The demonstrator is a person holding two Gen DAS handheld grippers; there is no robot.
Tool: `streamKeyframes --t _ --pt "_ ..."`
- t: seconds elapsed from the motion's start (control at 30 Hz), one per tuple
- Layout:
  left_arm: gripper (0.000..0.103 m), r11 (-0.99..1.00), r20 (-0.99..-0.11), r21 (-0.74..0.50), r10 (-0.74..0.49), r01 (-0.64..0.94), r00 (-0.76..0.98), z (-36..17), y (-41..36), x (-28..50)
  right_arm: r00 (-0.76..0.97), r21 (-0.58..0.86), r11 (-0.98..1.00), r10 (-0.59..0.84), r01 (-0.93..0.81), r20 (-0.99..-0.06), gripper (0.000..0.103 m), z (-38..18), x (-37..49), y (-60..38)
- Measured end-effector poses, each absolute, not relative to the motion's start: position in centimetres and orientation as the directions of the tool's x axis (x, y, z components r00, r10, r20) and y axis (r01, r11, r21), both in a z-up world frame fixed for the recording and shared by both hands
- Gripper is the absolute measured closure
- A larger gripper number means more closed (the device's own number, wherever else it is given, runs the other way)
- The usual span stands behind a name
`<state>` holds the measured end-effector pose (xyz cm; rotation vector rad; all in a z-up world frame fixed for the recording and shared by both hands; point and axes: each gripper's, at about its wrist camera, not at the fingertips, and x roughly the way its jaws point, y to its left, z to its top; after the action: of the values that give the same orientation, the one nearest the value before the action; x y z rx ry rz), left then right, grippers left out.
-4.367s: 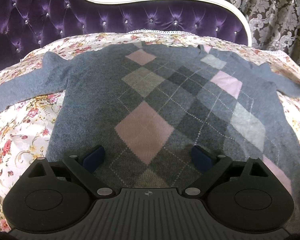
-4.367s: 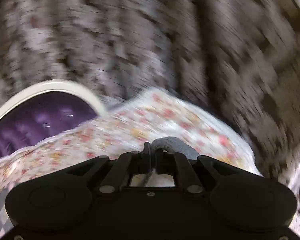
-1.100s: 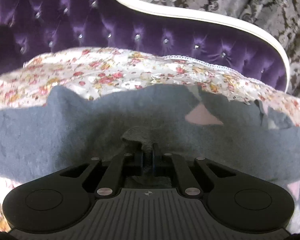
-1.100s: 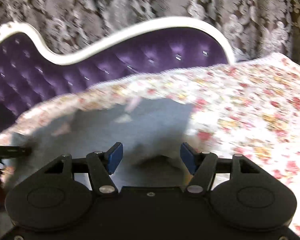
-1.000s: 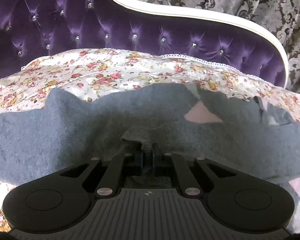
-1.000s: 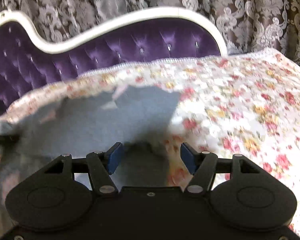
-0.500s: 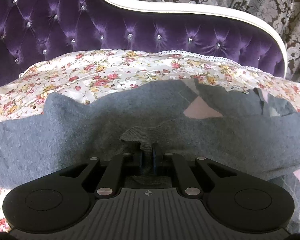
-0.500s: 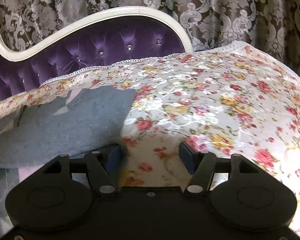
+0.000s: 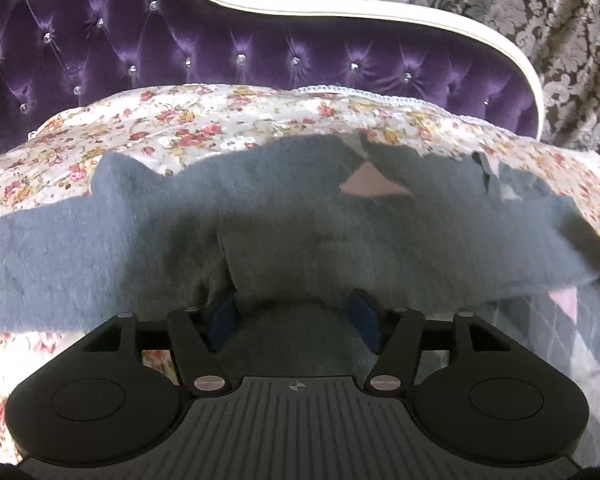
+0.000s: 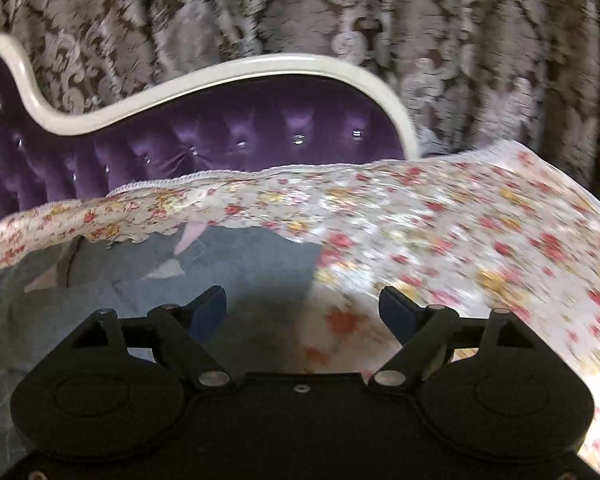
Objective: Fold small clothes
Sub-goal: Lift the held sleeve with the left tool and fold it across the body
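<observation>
A grey-blue argyle sweater [image 9: 300, 220] lies on the flowered bedspread [image 9: 204, 124], its sleeves folded across the body so the plain grey covers most of the pink diamonds. My left gripper [image 9: 296, 314] hangs low over the sweater's middle, jaws opening, with a loose hump of cloth between the blue pads but no pad pressing on it. In the right wrist view the sweater's right edge [image 10: 236, 264] shows, and my right gripper [image 10: 302, 308] stands over that edge, jaws opening, nothing gripped between them.
A purple tufted headboard [image 9: 260, 52] with a white curved frame [image 10: 228, 76] rises behind the bed. Patterned grey curtains [image 10: 340, 12] hang behind it. Bare flowered bedspread [image 10: 480, 240] stretches to the right of the sweater.
My left gripper, shut on a fold of the sweater before, has let it go and spread its jaws. My right gripper's jaws have widened and it has swung back left toward the sweater's edge.
</observation>
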<state>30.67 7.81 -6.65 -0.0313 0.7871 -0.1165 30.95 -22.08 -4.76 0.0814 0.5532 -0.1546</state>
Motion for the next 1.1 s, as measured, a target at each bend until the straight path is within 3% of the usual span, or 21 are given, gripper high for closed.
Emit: streamKeyframes --t 0.13,0.23,0.4,0.5,0.67,0.87,1.1 --pt "0.038 0.991 -0.705 -0.044 -0.121 0.127 0.699 -6.7 7.6 29.8 0.793 -0.004 0.986 -0.135 0.165 -0.594 0.018 -6.5 34.8 -21.6" --pt "0.038 0.986 -0.701 -0.098 -0.163 0.133 0.694 -6.5 8.6 29.2 0.750 -0.043 0.977 -0.188 0.209 -0.635 0.018 -8.2 35.7 -22.5" --pt "0.038 0.982 -0.698 -0.165 -0.186 0.097 0.692 -5.8 10.7 27.6 0.732 0.001 0.953 -0.231 0.301 -0.641 0.016 -7.9 34.8 -24.5" --pt "0.037 0.984 -0.677 -0.170 -0.161 0.060 0.719 -5.1 12.6 26.3 0.778 0.006 0.966 -0.204 0.258 -0.594 0.016 -6.0 32.7 -23.2" --pt "0.037 0.986 -0.656 -0.158 -0.069 -0.047 0.752 -4.2 17.2 24.5 0.850 0.084 0.995 -0.003 0.056 -0.527 0.015 -3.4 27.3 -18.1" --pt "0.037 0.959 -0.657 -0.178 0.053 -0.223 0.752 -4.2 24.3 22.5 0.814 0.202 0.962 0.264 -0.184 -0.518 0.015 -4.3 21.9 -11.3" --pt "0.037 0.888 -0.622 -0.260 0.147 -0.380 0.769 -4.1 31.7 21.1 0.741 0.224 0.929 0.370 -0.295 -0.561 0.015 -7.0 20.1 -6.6"
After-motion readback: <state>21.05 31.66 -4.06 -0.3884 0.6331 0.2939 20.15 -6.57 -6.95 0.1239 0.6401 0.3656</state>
